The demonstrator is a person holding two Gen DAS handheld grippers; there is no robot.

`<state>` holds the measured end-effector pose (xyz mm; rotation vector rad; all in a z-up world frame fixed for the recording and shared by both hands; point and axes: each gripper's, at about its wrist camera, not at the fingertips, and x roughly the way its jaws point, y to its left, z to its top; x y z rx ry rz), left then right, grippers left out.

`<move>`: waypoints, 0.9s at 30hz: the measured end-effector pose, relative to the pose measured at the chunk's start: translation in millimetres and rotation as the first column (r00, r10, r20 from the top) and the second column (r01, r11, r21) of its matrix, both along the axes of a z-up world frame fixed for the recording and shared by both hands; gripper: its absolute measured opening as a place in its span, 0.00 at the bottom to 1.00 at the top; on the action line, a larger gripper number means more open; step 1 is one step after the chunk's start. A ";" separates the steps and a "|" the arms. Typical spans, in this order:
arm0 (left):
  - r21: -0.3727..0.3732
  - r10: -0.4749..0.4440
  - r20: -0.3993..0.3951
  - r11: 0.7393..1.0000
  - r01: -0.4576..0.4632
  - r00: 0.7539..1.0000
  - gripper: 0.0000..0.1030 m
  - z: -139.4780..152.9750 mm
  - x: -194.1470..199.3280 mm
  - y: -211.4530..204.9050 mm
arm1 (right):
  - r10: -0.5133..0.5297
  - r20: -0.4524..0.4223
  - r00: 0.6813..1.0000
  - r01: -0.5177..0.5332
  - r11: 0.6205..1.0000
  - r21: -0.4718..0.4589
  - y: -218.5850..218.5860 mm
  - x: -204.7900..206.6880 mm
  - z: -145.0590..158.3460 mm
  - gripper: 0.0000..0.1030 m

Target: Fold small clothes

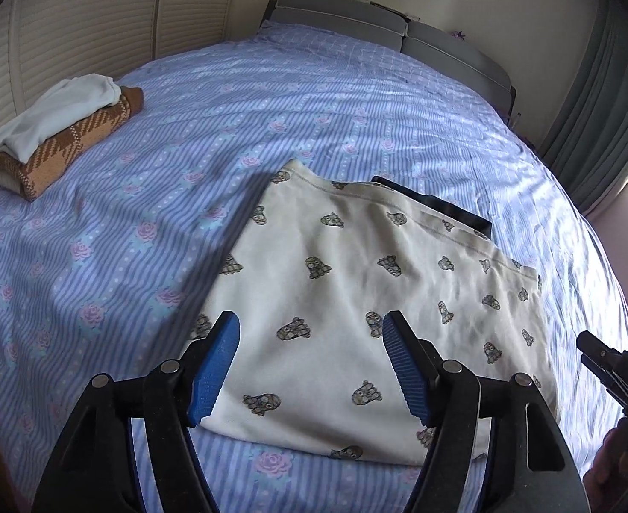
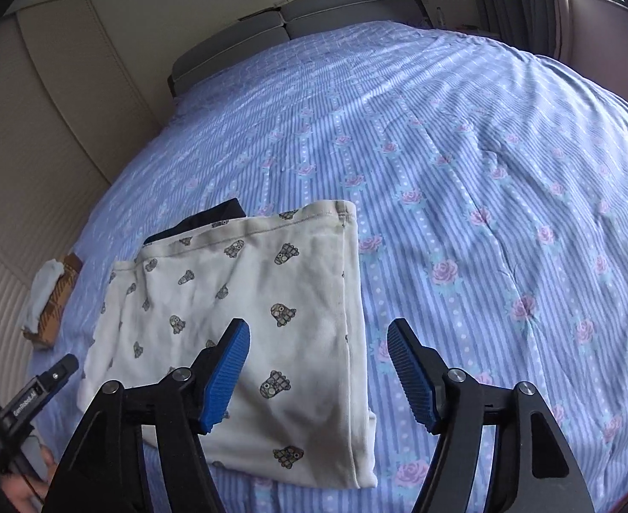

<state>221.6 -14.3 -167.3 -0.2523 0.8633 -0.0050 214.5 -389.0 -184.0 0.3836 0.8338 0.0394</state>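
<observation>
Left wrist view showed the left gripper (image 1: pixel 312 367) with its blue pads spread wide and nothing between them, hanging over the near part of the cream printed garment (image 1: pixel 356 299). That garment lay folded flat on the striped floral bedsheet (image 1: pixel 100 213), with a dark garment (image 1: pixel 442 207) peeking out from under its far edge. The right gripper (image 2: pixel 318 374) was likewise spread and empty, above the garment's right-hand fold edge, one pad over cloth and the other over the bare sheet.

The likely trouble was the loose fold. Its layers looked only laid together, so a pinch taking just the top layer would probably peel the fold open. A deeper bite could drag the dark garment along, or catch the sheet. A stack of folded clothes (image 1: pixel 57 137) sat well apart near the bed's far left edge, so carrying it there with uneven grips could let the cloth sag and unfold.
</observation>
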 end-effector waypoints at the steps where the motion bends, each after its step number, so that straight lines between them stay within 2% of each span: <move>1: 0.000 -0.009 0.007 1.000 0.009 1.000 0.67 1.3 6.2 -7.2 | 0.012 0.004 1.000 -0.012 1.000 0.013 -3.3 8.1 -1.5 0.66; 5: 0.017 -0.032 0.016 0.999 0.031 0.999 0.68 4.4 32.5 -30.6 | 0.055 0.009 0.998 -0.055 0.995 0.087 -18.4 46.3 -9.1 0.66; 10: 0.035 -0.047 0.017 0.998 0.047 0.999 0.68 3.5 60.3 -45.6 | 0.098 -0.014 0.995 -0.095 0.989 0.116 -29.4 89.3 -25.1 0.64; 13: 0.049 -0.057 0.019 0.997 0.056 0.998 0.68 1.5 70.5 -50.6 | 0.133 -0.040 0.990 -0.126 0.982 0.138 -33.0 106.1 -39.5 0.59; 15: 0.037 -0.067 0.006 0.997 0.066 0.998 0.68 -2.2 74.2 -51.2 | 0.159 -0.067 0.985 -0.147 0.976 0.162 -32.9 114.9 -50.8 0.49; 18: 0.038 -0.078 0.002 0.996 0.078 0.997 0.68 -5.4 73.8 -53.1 | 0.180 -0.071 0.981 -0.167 0.972 0.164 -30.7 123.1 -58.4 0.48; 21: 0.038 -0.086 0.002 0.996 0.086 0.996 0.68 -7.5 71.8 -53.8 | 0.235 -0.042 0.971 -0.220 0.949 0.227 -28.4 130.0 -61.5 0.46; 25: 0.047 -0.091 0.004 0.995 0.091 0.996 0.68 -7.9 71.8 -53.7 | 0.310 -0.031 0.950 -0.293 0.923 0.248 -14.4 140.9 -65.7 0.42; 26: 0.049 -0.091 0.003 0.995 0.091 0.996 0.68 -8.1 72.1 -53.2 | 0.326 -0.024 0.945 -0.306 0.910 0.279 -13.6 143.4 -67.5 0.36; 27: 0.050 -0.090 0.001 0.995 0.090 0.996 0.68 -8.1 72.6 -52.9 | 0.341 -0.023 0.940 -0.317 0.895 0.315 -13.3 145.9 -70.5 0.25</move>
